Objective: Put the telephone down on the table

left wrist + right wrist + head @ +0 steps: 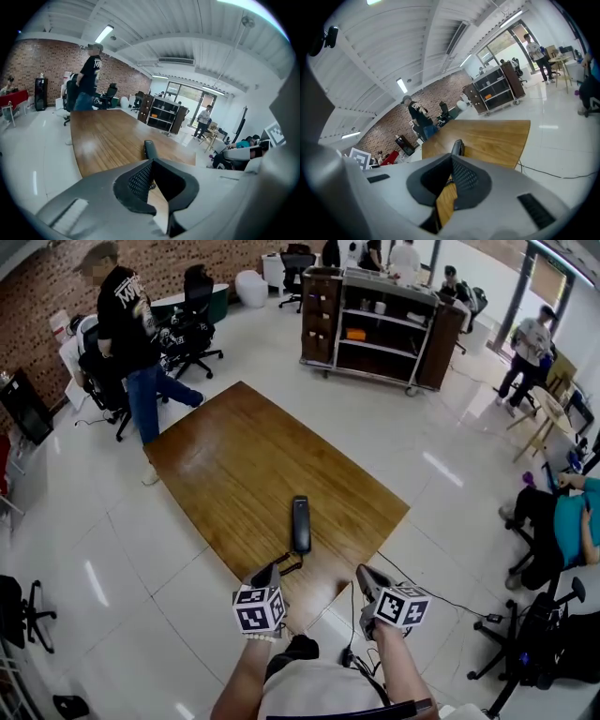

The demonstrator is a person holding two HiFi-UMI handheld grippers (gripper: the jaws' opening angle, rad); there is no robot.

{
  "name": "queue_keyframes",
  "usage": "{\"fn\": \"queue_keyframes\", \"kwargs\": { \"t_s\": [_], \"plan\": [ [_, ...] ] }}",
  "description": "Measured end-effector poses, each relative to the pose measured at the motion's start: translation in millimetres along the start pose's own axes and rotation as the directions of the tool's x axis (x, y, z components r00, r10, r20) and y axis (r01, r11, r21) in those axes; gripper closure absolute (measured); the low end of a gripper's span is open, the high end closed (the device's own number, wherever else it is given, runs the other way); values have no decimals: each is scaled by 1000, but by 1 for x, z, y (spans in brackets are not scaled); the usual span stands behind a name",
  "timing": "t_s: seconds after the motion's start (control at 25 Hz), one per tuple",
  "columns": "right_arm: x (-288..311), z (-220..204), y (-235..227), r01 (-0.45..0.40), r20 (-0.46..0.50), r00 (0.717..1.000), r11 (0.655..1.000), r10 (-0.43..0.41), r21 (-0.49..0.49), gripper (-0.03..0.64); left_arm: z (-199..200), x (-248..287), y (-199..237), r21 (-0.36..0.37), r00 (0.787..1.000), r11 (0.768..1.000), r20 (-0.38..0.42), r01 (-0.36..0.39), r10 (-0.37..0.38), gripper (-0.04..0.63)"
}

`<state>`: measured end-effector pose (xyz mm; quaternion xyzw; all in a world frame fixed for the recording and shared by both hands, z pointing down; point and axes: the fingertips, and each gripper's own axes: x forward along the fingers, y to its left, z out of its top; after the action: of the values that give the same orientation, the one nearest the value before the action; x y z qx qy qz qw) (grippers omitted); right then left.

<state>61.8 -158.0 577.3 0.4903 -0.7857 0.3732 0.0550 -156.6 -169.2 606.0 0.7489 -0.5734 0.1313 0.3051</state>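
The left gripper (153,161) has its jaws closed tip to tip with nothing between them, and the right gripper (452,157) is closed and empty in the same way. Both are held at the near corner of the table (234,456), touching nothing. The phone (300,523) lies flat on the wood just ahead, between the two and apart from both

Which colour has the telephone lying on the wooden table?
Black; the head view shows the telephone best.
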Motion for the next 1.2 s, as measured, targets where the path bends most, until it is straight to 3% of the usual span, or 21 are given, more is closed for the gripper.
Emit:
{"fn": "queue_keyframes", "kwargs": {
  "t_s": [0.36,0.64,0.92,1.2],
  "plan": [
    [-85,-53,7,-26,50,998,1000,26,-6,604,-55,-71,-50,58,1000,998,9,1,-2,591],
    [-130,-96,38,-84,47,995,996,85,-27,604,-93,-140,-70,68,1000,997,21,-20,18,591],
    [-153,-117,65,-117,45,992,992,119,-43,604,-107,-186,-70,66,999,997,22,-35,34,591],
    [-158,-112,81,-126,60,990,991,129,-54,604,-103,-193,-70,56,1000,998,26,-13,12,591]
  ]
}}
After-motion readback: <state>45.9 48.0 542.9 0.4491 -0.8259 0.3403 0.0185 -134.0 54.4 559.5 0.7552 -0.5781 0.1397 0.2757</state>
